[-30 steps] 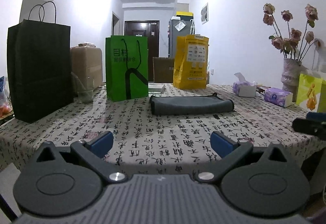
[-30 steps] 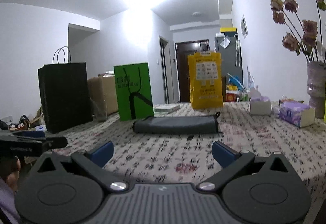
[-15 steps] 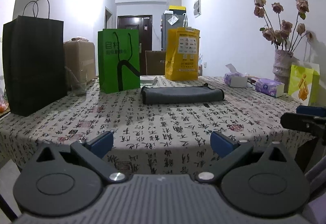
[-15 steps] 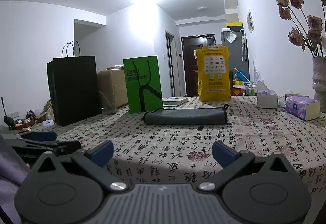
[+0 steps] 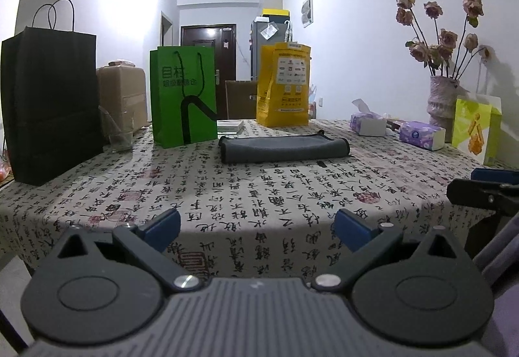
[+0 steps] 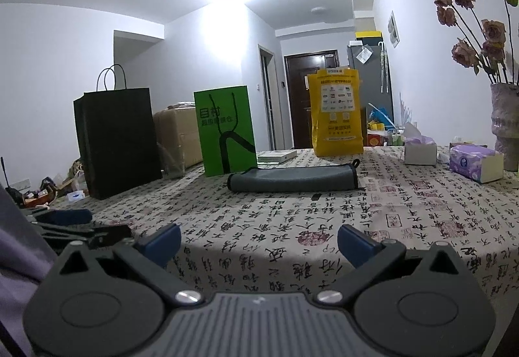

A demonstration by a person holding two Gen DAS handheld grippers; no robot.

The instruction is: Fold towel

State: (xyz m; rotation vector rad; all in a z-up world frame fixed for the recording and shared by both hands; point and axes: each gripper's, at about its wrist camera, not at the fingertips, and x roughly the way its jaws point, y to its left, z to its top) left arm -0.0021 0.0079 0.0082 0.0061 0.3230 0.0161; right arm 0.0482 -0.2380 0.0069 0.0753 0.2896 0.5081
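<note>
The grey, already doubled-over cloth towel (image 5: 285, 148) is seen at twelve o'clock on the calligraphy-print worktop (image 5: 259, 194), well apart from both released, empty hand-held grippers (image 5: 258, 227) (image 6: 259, 241), so a reach forward is judged next.

Towel (image 5: 285, 148) lies on table (image 5: 227, 194), seemingly just before bags (image 5: 183, 97).

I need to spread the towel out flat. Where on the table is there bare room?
The widest bare stretch is the tablecloth between the folded towel and the near edge. The far side is crowded: black bag, green bag, yellow bag; tissue boxes and vase fill the right.
</note>
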